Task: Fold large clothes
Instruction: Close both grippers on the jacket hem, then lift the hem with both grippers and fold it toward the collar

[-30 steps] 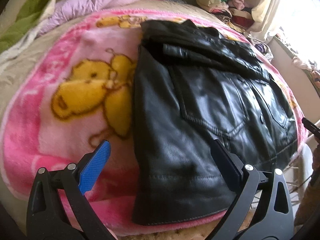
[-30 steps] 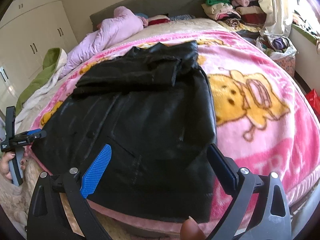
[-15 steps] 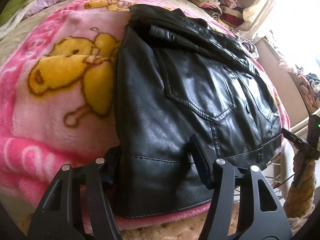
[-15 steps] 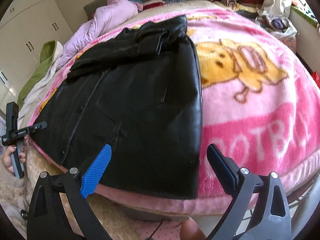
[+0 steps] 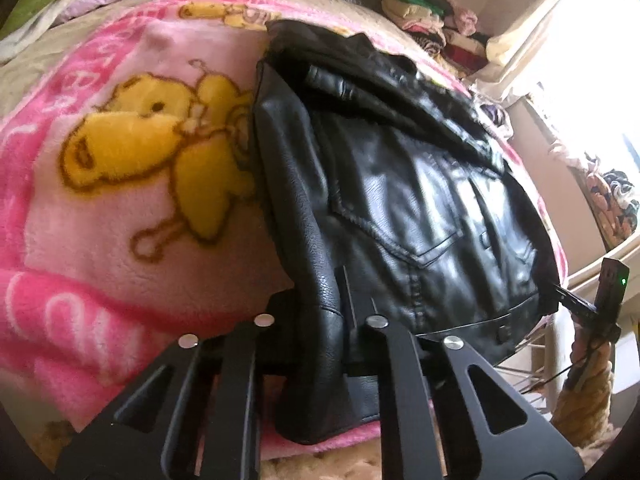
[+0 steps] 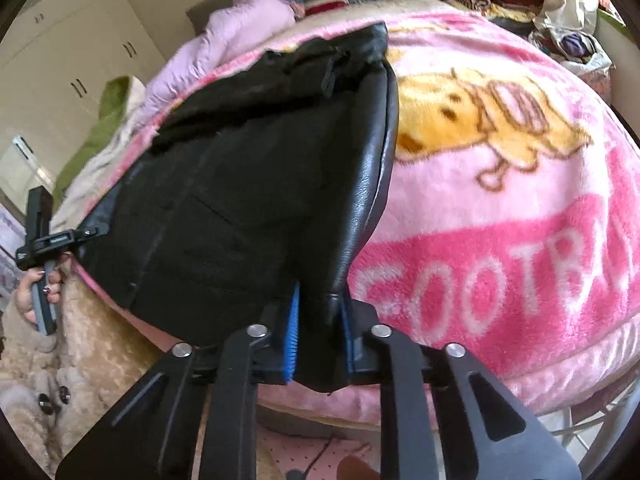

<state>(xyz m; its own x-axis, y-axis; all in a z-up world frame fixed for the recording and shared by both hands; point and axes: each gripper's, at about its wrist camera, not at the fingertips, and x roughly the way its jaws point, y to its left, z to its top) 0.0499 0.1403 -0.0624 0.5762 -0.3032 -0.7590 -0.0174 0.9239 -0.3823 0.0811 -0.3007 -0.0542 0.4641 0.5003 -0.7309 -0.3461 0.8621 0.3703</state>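
Observation:
A black leather jacket (image 5: pixel 400 184) lies on a pink cartoon blanket (image 5: pixel 100 200) on a bed, sleeves folded across its far end. My left gripper (image 5: pixel 320 320) is shut on the jacket's near hem corner, the leather bunched between its fingers. In the right wrist view the jacket (image 6: pixel 240 200) fills the middle and my right gripper (image 6: pixel 318 328) is shut on its other hem corner, which is lifted a little. The right gripper also shows at the far right of the left wrist view (image 5: pixel 576 304). The left gripper shows at the left of the right wrist view (image 6: pixel 84 234).
A lilac quilt (image 6: pixel 240 32) and green cloth (image 6: pixel 100 128) lie at the bed's head. Piles of folded clothes (image 5: pixel 432 24) stand by the bright window. White wardrobes (image 6: pixel 72 60) stand behind. A beige fluffy rug (image 6: pixel 80 360) lies below the bed's edge.
Both grippers moved in to the jacket's near hem and shut on its two corners. The hem is now bunched and slightly raised where it lay flat before.

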